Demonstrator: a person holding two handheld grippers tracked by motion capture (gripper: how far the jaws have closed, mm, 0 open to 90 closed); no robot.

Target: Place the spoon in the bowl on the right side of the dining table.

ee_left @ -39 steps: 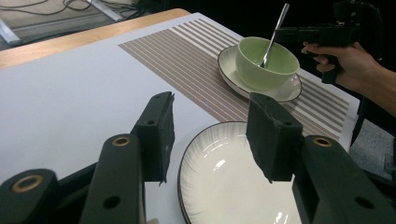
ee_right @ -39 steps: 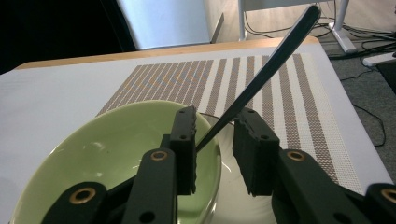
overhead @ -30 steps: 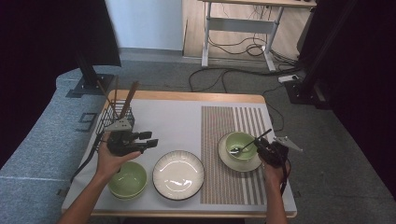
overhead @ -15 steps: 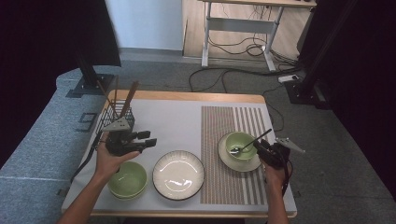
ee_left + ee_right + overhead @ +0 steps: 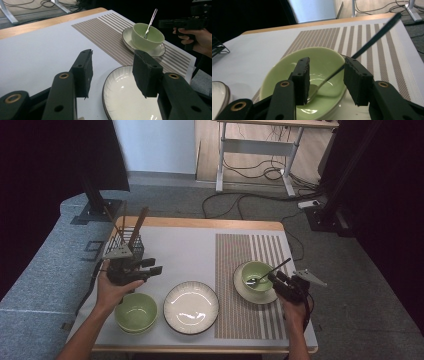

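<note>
Right gripper view: right gripper (image 5: 325, 80) hovers at the near rim of the green bowl (image 5: 287, 72), jaws apart and just been opening. Spoon (image 5: 372, 41) handle crosses the gap close to the right-hand pad; can't tell if it touches, but it isn't clamped. Spoon head lies in the bottom of the bowl, handle leans out over the rim toward the striped placemat (image 5: 367, 32).

High view: right gripper (image 5: 278, 278) sits just beside the bowl (image 5: 252, 270), which stands on a saucer (image 5: 241, 287) on the placemat (image 5: 235, 255). Spoon (image 5: 274, 270) handle points up and right.

Left gripper (image 5: 152, 266) hangs above the table (image 5: 200, 223), near the wire basket (image 5: 131, 245) holding upright utensils. Left gripper view: left gripper (image 5: 112, 72) jaws apart, nothing between them, white plate (image 5: 120, 100) below.

White plate (image 5: 191, 306) sits centre front on the white mat (image 5: 180, 250). Second green bowl (image 5: 136, 311) lies just left of it, under the left hand (image 5: 112, 290).
</note>
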